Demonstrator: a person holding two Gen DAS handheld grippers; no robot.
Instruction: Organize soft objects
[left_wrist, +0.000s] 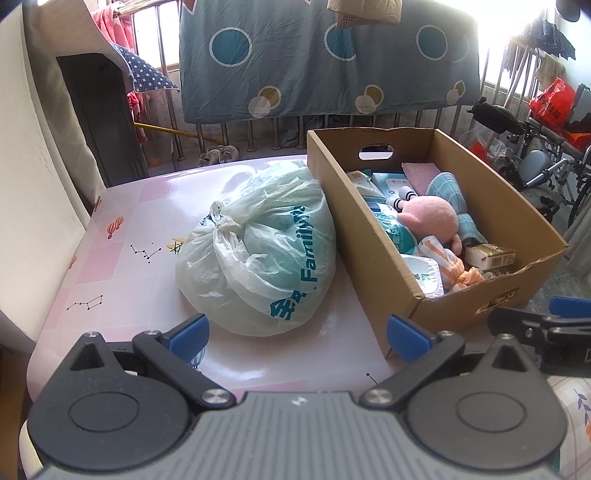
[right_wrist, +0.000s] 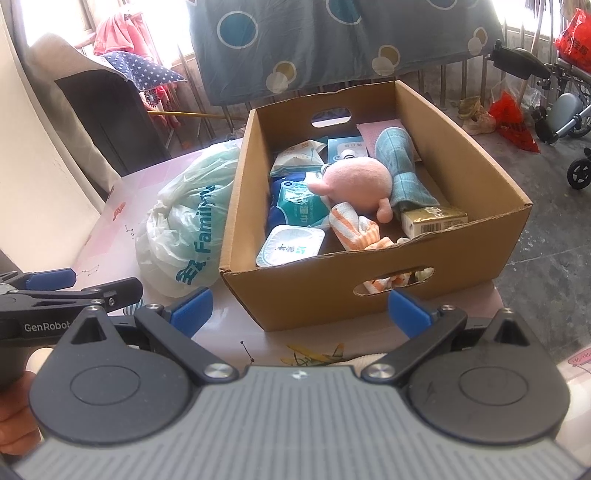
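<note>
A cardboard box (left_wrist: 373, 236) (right_wrist: 317, 295) stands on the pink table (left_wrist: 122, 236) and holds a pink plush toy (left_wrist: 430, 218) (right_wrist: 354, 177), a teal checked cloth (right_wrist: 400, 162), an orange striped cloth (right_wrist: 351, 225), wipes packs (right_wrist: 295, 206) and a small carton (right_wrist: 432, 219). A knotted white plastic bag (left_wrist: 266, 251) (right_wrist: 184, 225) lies just left of the box. My left gripper (left_wrist: 297, 334) is open in front of the bag, empty. My right gripper (right_wrist: 299, 308) is open before the box's near wall, empty.
A spotted blue sheet (left_wrist: 325, 55) hangs over a railing behind the table. A dark cabinet (left_wrist: 99, 118) stands at the left, a wheelchair (left_wrist: 535, 155) and red bags (right_wrist: 513, 122) at the right. The table's near edge lies just under both grippers.
</note>
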